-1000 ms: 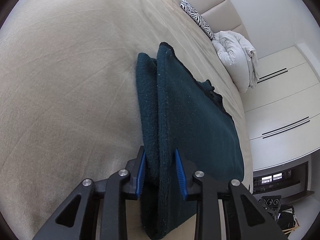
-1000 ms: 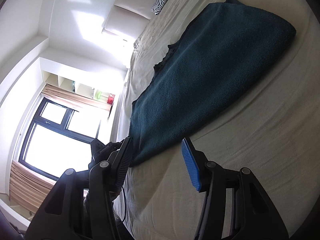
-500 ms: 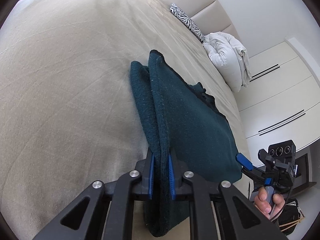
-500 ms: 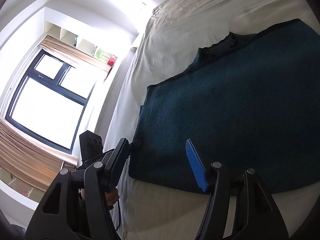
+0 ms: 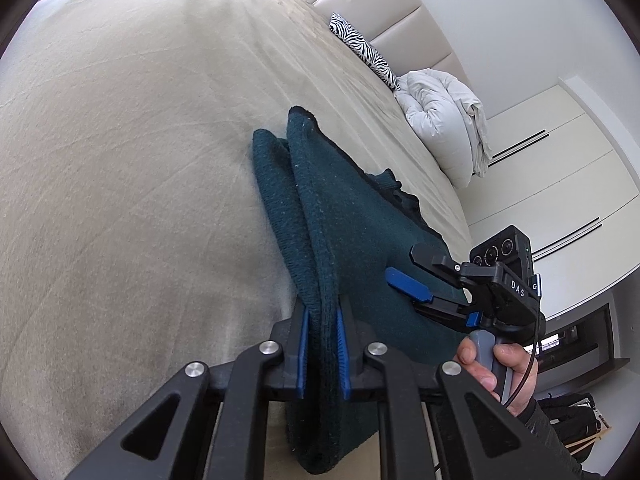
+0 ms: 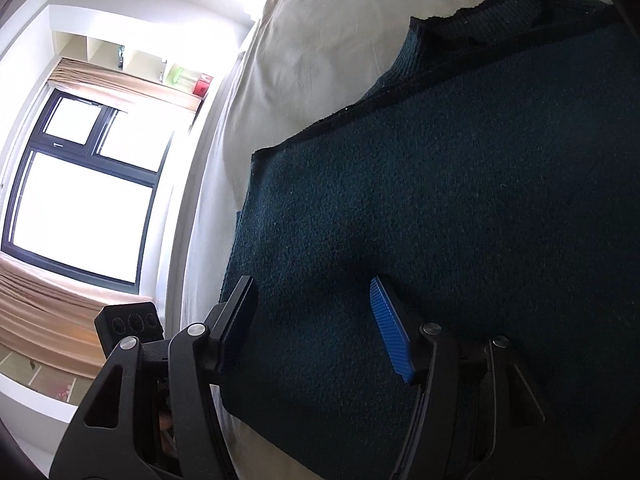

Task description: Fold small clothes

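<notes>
Where the left wrist looks along its fingers, I see my left gripper (image 5: 322, 352) clenched on the folded edge of the sweater (image 5: 360, 248), both blue pads pressed into the thick knit. The sweater lies on the bed (image 5: 120, 160), its doubled edge running away from me to a corner. Bare sheet spreads wide to the left of that edge and beyond it. To the right, my right gripper (image 5: 412, 272) reaches in over the cloth, fingers apart, its handle in my hand (image 5: 496, 364). A zebra pillow (image 5: 366, 52) and a white duvet (image 5: 444, 124) sit well apart, near the headboard.

From the right wrist, the right gripper (image 6: 320, 332) stands released over the sweater (image 6: 440, 220), with knit between its fingers. The sweater's left edge runs close to the bed's (image 6: 320, 40) side. A black-trimmed edge crosses farther up, bare sheet beyond. A window (image 6: 80, 200) fills the left.
</notes>
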The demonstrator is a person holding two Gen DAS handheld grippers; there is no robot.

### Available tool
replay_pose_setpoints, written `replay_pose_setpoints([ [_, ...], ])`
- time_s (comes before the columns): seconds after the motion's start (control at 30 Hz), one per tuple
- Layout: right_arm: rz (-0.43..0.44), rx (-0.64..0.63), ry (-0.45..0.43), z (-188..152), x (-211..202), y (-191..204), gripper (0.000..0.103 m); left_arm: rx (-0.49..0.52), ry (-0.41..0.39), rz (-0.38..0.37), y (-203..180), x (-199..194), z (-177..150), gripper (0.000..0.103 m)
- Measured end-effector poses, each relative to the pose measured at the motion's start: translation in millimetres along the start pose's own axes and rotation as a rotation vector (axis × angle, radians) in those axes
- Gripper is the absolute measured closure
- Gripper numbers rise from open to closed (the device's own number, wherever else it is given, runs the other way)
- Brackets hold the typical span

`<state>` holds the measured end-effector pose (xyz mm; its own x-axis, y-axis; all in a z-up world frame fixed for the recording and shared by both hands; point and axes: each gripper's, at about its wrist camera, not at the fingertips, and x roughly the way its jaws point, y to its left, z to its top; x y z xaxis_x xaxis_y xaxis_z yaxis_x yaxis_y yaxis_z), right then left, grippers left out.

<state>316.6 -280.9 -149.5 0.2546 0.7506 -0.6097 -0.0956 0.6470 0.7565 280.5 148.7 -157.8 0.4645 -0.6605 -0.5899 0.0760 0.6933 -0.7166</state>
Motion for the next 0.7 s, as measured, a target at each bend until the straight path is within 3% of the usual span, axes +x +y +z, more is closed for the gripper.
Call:
replay_pose_setpoints([
  [0.17,0.030,-0.006,-0.020,1.7,-3.7,-0.5,0.045,0.021,-0.009,0.007,-15.2,-4.4,2.9,0.090],
  [0.33,0.133,0.084,-0.024,7.6,-17.9,-15.5,0.045,0.070,-0.008,0.016,-41.3,-4.5,11.0,0.090],
  [0.53,0.258,0.167,-0.034,13.7,-43.4,-35.5,0.044,0.159,0.010,0.031,-93.3,11.0,15.7,0.090],
  [0.7,0.343,0.199,-0.050,24.7,-75.5,-56.0,0.044,0.245,0.038,0.028,-153.0,51.9,14.5,0.090],
])
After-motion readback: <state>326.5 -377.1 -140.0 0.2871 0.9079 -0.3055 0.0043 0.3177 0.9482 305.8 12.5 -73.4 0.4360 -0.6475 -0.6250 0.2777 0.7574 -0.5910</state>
